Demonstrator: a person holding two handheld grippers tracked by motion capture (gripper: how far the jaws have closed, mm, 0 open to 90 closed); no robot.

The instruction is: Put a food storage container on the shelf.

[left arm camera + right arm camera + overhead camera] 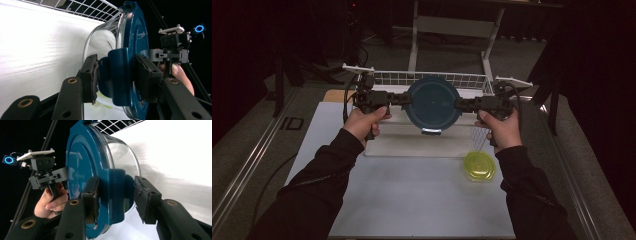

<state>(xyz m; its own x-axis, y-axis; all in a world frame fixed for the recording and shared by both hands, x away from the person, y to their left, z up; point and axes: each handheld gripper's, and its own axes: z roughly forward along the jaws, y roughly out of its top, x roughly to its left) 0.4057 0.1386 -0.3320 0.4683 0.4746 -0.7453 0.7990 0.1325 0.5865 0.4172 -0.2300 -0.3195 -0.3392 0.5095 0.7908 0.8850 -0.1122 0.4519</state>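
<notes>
Each tool clamps the container (blue-lidded, aloft).

Glossy blue plastic lid, clear bowl

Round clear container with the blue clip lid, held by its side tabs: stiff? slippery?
Round clear container with blue clip lid probably stays stiff: no flex between left gripper and right gripper. Glossy lid looks slippery; tabs likely help. See-through wall shows nothing inside, so probably light.

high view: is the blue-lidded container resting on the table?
No: the blue-lidded container is held up between the left gripper and the right gripper, above the white tray.
</notes>
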